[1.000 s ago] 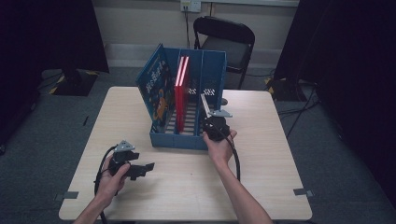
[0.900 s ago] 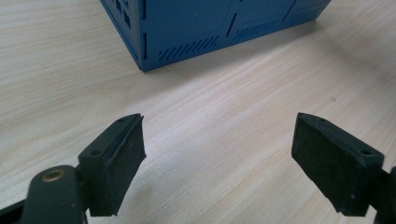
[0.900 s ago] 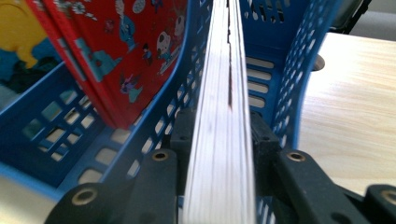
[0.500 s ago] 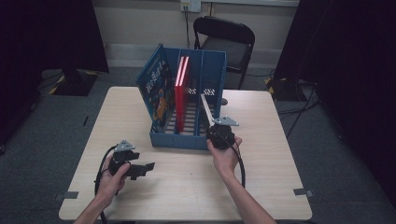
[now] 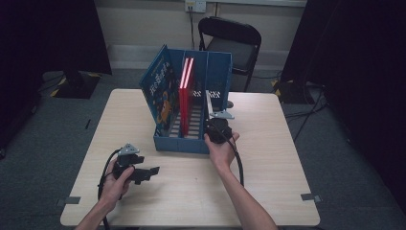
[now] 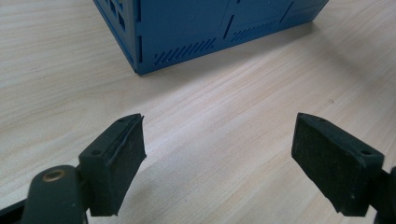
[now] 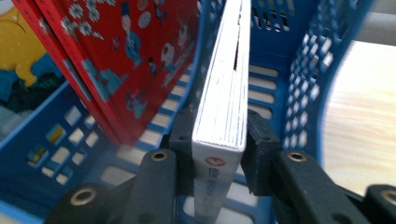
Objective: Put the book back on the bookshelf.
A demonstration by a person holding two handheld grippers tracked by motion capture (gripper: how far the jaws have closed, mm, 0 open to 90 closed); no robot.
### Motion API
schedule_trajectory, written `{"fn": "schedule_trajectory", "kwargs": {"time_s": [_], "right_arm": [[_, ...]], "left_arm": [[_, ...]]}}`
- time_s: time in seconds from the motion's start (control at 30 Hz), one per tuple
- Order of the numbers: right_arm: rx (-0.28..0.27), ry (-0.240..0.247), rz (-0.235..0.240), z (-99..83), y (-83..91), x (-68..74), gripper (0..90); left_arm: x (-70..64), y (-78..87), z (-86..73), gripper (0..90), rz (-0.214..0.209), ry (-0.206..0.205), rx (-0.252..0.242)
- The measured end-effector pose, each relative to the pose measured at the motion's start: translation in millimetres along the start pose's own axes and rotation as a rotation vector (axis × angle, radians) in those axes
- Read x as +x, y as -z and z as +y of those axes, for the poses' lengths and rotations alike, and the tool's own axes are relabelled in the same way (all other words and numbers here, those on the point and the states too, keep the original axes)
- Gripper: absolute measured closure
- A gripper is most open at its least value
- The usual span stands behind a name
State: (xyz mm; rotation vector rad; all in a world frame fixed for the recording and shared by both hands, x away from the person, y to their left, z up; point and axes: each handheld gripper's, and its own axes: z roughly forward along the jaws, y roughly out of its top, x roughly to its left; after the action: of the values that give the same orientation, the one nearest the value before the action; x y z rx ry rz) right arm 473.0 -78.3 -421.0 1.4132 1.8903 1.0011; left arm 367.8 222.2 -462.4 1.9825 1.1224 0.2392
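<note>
The right hand-held gripper [image 7: 219,156] pinches a thin white-edged book [image 7: 224,93], upright in the rightmost compartment of the blue file rack [image 5: 218,72]. Red books [image 5: 186,91] stand beside it, another leans far left. The left hand-held gripper [image 6: 219,158] is spread above the tabletop [image 5: 268,158].

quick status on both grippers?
Left gripper: open, holding nothing, over the bare table.
Right gripper: shut on the white book, in the blue file rack.
</note>
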Motion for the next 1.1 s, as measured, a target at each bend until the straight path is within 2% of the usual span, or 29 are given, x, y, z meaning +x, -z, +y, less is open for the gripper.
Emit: {"fn": "schedule_trajectory", "kwargs": {"time_s": [0.1,0.23,0.43,0.6,0.77,0.83,1.1], "right_arm": [[0.010,-0.002,-0.007,6.5,-7.2,4.3,68.0],[0.001,0.000,0.008,8.4,-14.7,3.1,66.4],[-0.012,-0.018,0.080,1.9,-6.7,-3.0,64.9],[-0.022,-0.001,0.093,-6.3,0.9,-3.0,65.8],[-0.008,0.004,0.091,-2.9,-3.7,-2.0,68.0],[-0.002,0.013,0.072,-0.2,-4.8,0.3,68.4],[0.018,-0.002,0.063,8.9,-12.5,-1.3,69.2]], "left_arm": [[-0.1,0.2,0.5,17.3,-0.006,-0.007,0.003],[0.5,0.3,0.3,17.3,-0.008,0.000,-0.002],[3.1,-0.1,1.0,17.3,-0.008,0.012,-0.004],[2.4,-3.1,0.9,17.4,-0.007,0.008,0.005],[4.0,-0.6,0.2,17.8,-0.007,0.014,0.003],[4.8,-1.2,0.2,17.8,-0.005,0.018,0.001],[1.4,-1.7,0.6,18.1,-0.008,0.005,0.005]]}}
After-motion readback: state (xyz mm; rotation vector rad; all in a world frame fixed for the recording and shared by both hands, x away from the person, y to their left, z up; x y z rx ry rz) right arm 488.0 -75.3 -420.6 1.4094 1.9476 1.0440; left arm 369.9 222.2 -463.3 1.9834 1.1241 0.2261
